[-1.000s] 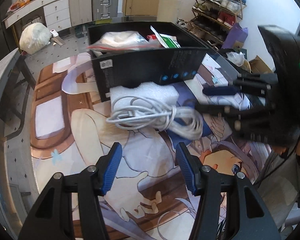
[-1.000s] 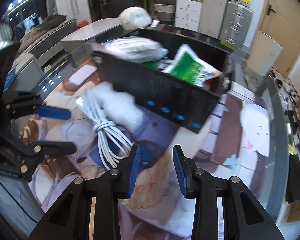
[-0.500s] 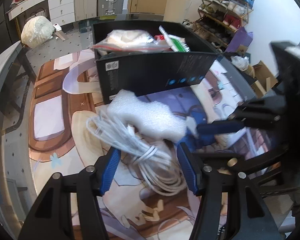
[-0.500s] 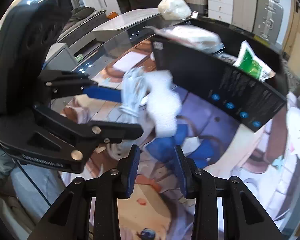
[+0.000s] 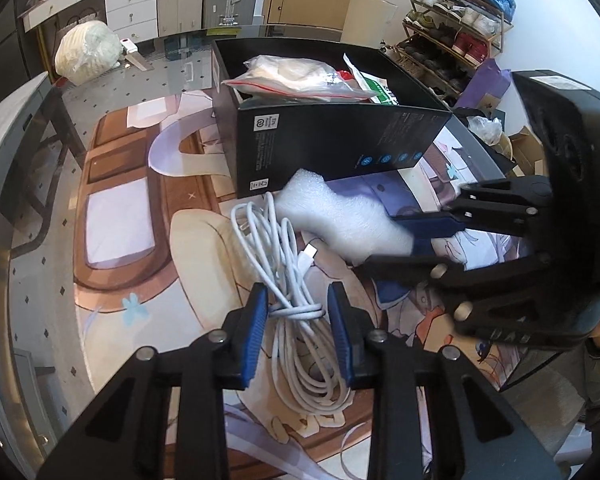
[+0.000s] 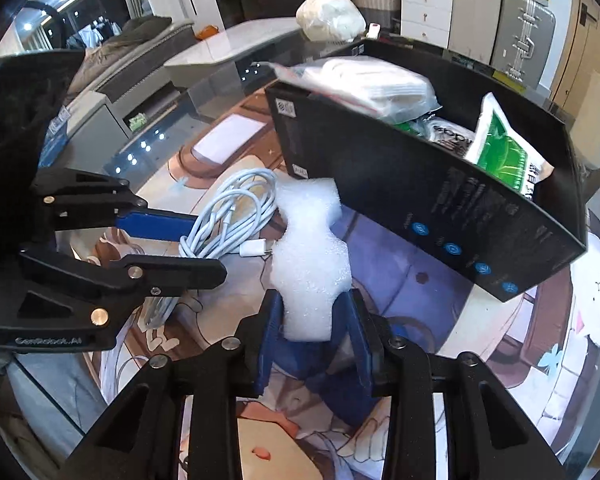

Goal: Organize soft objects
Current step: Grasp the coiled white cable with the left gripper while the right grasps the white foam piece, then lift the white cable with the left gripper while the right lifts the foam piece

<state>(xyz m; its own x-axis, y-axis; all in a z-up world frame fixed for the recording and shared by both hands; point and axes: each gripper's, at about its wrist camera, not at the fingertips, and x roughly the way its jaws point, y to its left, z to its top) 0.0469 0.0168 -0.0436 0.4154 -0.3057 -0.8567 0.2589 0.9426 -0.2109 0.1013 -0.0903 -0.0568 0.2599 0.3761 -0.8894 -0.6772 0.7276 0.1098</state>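
The left gripper [image 5: 296, 320] has its fingers clamped on the coiled white charging cable [image 5: 284, 264]; the right gripper [image 6: 312, 320] squeezes the white foam block [image 6: 310, 248], near the black cardboard box [image 6: 440, 200]. Trailing cable loops could snag the foam or box rim.

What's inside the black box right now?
In the black box a clear bag of white material lies on top, with a green and white packet upright at one end. Whatever sits beneath them is covered.
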